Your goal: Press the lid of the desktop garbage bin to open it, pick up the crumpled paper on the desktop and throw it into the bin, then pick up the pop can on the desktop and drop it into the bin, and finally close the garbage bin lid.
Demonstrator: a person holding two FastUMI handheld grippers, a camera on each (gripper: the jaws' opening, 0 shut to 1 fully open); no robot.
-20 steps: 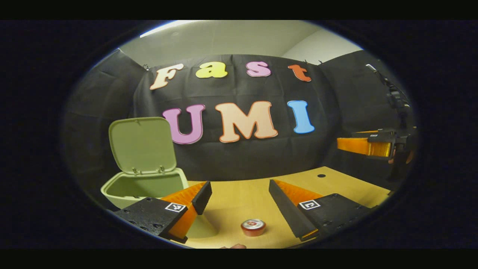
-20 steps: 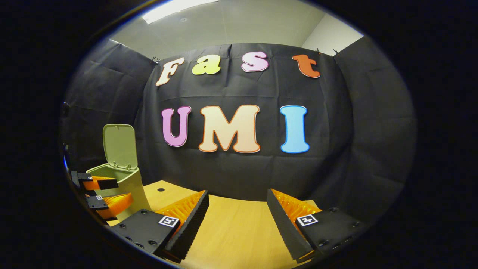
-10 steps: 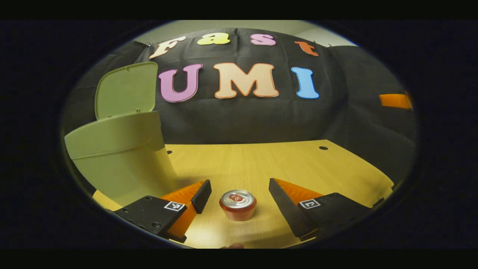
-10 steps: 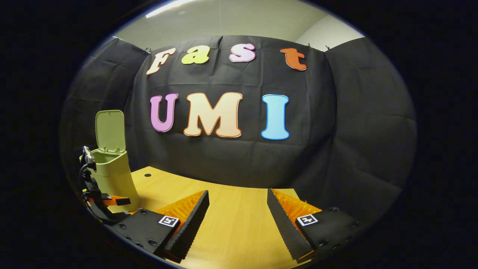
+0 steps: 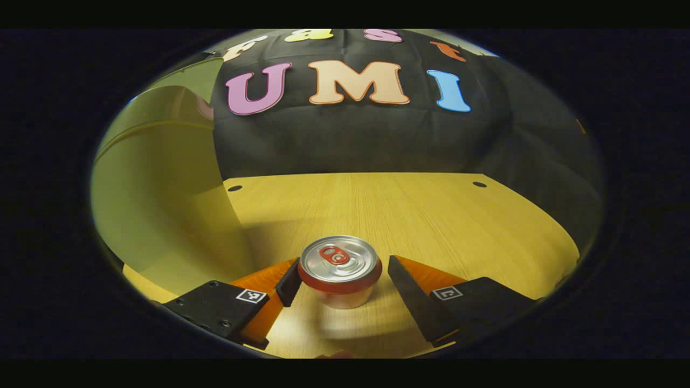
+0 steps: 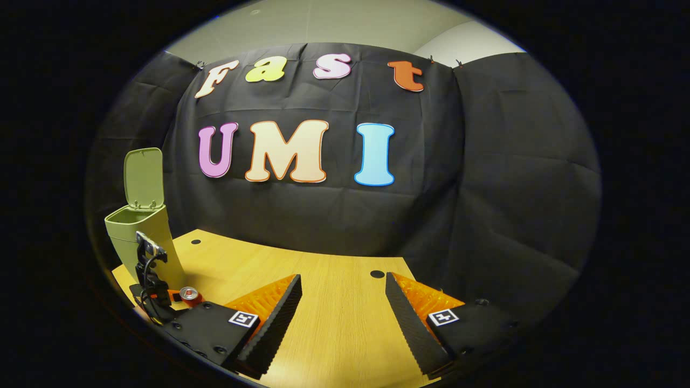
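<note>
Left hand-held gripper [image 5: 340, 272] spread wide, straddling upright pop can [image 5: 339, 269] on table [image 5: 431, 215]; contact with fingers unclear, bin [image 5: 156, 199] just left of can, lid up. Right hand-held gripper [image 6: 343, 302] spread, empty, above table

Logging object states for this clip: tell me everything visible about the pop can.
The pop can stands upright on the wooden table, beside the green bin. It looks like metal: silver top with a red pull tab, a red band under the rim, paler below. It sits between the open jaws of the left gripper; whether the near-side finger touches it is unclear. It shows small in the right gripper view.
</note>
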